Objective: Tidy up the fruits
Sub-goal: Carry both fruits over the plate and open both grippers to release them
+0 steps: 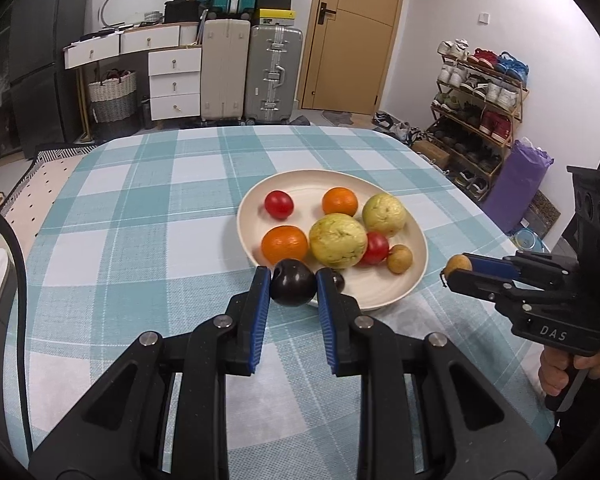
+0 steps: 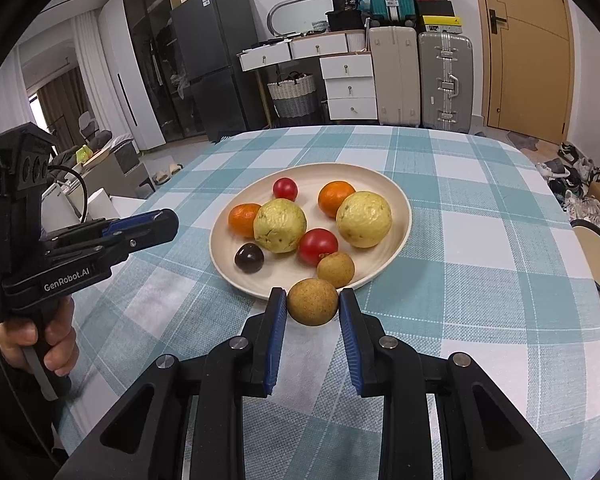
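The left gripper (image 1: 293, 280) pinches a dark plum (image 1: 292, 288) at the near rim of the plate (image 1: 418, 236). The right gripper (image 2: 313, 302) clasps a brown longan (image 2: 312, 301), seemingly just short of that rim. Released there, either round fruit may roll off the plate.

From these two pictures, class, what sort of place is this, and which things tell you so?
Most likely a lived-in home: a dining table with a checked cloth, a shoe rack by the door, and suitcases stacked against the wall.
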The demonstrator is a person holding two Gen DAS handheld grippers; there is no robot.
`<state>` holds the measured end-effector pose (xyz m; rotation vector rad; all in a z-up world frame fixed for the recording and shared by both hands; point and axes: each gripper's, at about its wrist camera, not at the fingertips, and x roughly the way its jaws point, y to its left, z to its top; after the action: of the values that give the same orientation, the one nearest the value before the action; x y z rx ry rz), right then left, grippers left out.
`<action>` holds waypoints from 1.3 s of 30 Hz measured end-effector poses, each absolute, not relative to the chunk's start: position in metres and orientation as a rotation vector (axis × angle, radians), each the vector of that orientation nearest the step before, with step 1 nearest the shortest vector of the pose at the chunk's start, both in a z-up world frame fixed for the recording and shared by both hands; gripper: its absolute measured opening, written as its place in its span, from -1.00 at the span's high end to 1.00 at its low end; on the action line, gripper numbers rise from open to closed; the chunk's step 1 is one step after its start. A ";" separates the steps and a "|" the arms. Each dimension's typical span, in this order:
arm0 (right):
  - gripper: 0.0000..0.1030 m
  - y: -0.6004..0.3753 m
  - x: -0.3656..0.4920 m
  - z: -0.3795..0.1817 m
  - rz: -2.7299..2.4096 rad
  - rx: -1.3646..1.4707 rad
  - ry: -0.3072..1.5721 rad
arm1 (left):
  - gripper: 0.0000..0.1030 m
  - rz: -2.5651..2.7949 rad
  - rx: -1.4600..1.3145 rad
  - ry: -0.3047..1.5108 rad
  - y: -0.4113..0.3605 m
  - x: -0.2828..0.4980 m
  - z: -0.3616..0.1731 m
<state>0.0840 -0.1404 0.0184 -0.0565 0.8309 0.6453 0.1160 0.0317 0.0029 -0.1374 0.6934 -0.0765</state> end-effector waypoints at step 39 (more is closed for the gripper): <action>0.46 -0.138 0.136 0.004 0.605 -0.037 0.847 | 0.59 -0.236 -0.056 0.785 -0.040 0.177 -0.032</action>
<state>0.1358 -0.1380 0.0038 -0.0367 0.8469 0.6052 0.1766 -0.0404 -0.0321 -0.0556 0.7854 -0.2363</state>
